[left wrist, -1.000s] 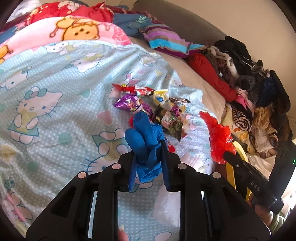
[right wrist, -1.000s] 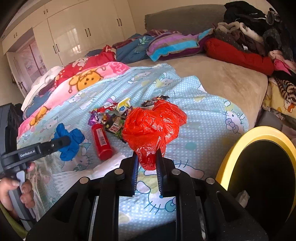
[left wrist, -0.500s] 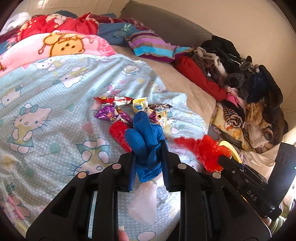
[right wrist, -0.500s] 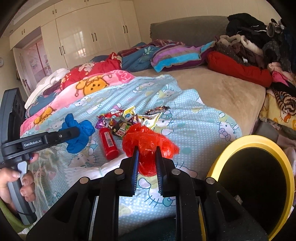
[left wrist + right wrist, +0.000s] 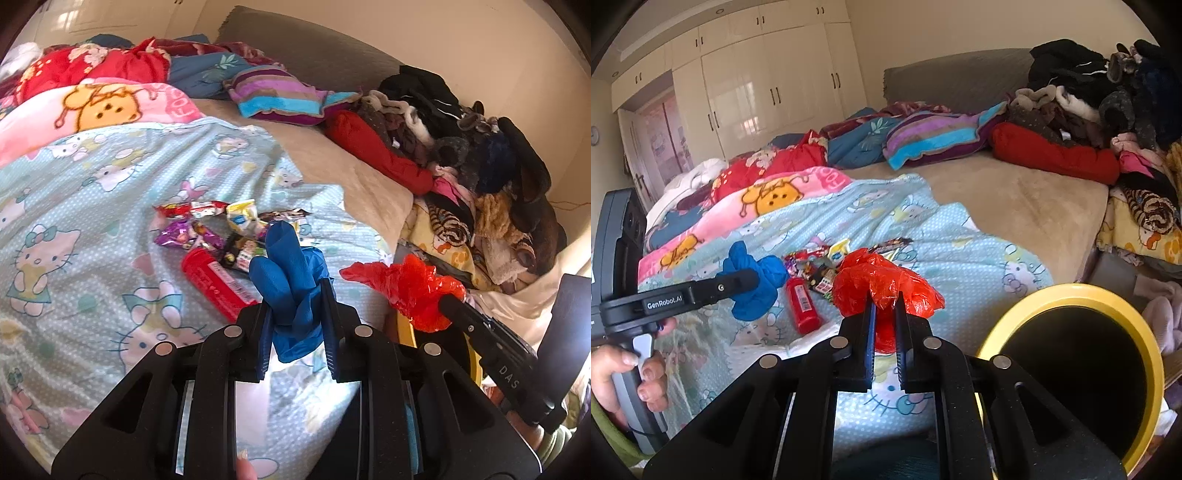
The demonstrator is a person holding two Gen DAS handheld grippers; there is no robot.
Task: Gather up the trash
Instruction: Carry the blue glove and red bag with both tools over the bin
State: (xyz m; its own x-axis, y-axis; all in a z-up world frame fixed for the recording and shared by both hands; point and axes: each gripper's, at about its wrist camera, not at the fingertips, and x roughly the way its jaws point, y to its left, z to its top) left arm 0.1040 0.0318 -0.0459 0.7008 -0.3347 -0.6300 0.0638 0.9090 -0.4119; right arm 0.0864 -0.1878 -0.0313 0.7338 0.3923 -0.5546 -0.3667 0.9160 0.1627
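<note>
Your left gripper (image 5: 295, 291) is clamped on a crumpled blue glove (image 5: 290, 266), whose fingers stick up above the jaws while the rest hangs between them. Your right gripper (image 5: 885, 310) is pinched nearly closed on a bunched red plastic bag (image 5: 882, 284), which billows out above and to either side of the jaws. Both grippers hang above the bed, near its edge, and each shows in the other's camera: the right one at the right of the left wrist view, the left one at the left of the right wrist view with your left hand (image 5: 624, 376) wrapped around its handle.

On the Hello Kitty blanket (image 5: 92, 206) beyond the grippers lies a loose cluster of snack wrappers (image 5: 221, 225), red, purple, yellow and dark ones touching or overlapping. A red tube (image 5: 216, 282) lies on its side just beside that cluster, on the near side.

In the right wrist view a bin with a yellow rim (image 5: 1082, 291) and a dark interior stands beside the bed, to the right of your right gripper and below it. A pile of clothes (image 5: 1108, 96) sits at the far right of the bed.
</note>
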